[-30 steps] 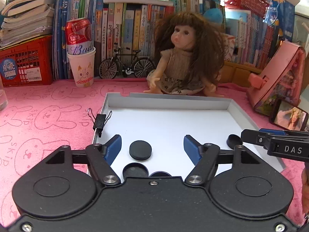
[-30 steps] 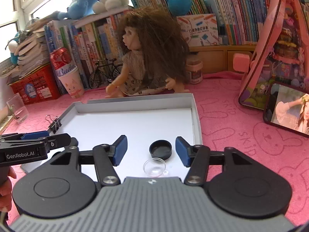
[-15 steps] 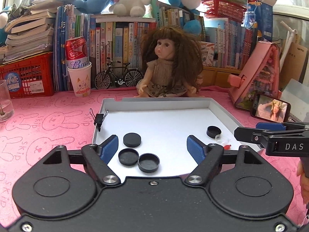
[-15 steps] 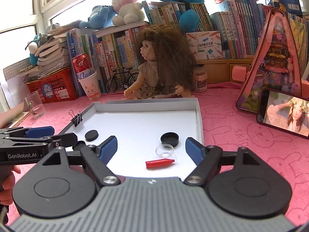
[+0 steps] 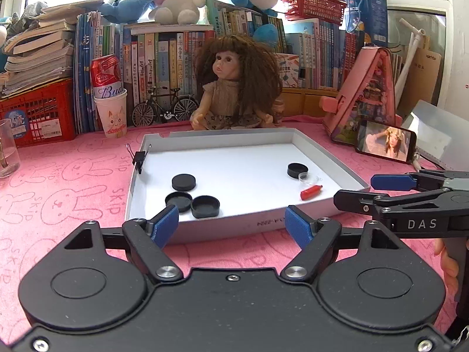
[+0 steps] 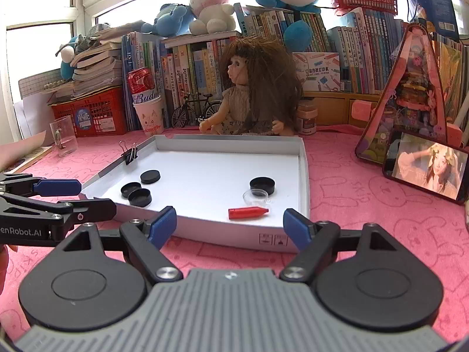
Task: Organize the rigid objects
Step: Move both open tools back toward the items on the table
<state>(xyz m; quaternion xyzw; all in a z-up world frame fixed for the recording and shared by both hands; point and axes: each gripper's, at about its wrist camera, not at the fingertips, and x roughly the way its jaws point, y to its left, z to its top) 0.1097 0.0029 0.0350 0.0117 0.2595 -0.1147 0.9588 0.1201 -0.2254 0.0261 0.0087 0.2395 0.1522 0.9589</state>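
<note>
A shallow white tray (image 5: 325,155) (image 6: 303,176) lies on the pink mat. At its left side lie three black round caps (image 5: 183,182) (image 6: 150,176). At its right lie a fourth black cap (image 5: 297,170) (image 6: 263,185), a small clear lid (image 5: 307,177) (image 6: 255,196) and a red crayon-like piece (image 5: 310,191) (image 6: 247,213). My left gripper (image 5: 231,224) is open and empty, just short of the tray's near wall. My right gripper (image 6: 230,226) is open and empty too, before the tray's near right corner.
A black binder clip (image 5: 140,158) grips the tray's left wall. Behind the tray sit a doll (image 5: 234,88), a toy bicycle (image 5: 164,108), a cup holding a red can (image 5: 110,108) and books. A glass (image 6: 63,136) stands left; a phone (image 5: 385,143) and pink toy house (image 6: 410,94) right.
Both grippers have pulled back and up from over the tray to its near edge, open throughout. The whole tray and the red piece have come into view.
</note>
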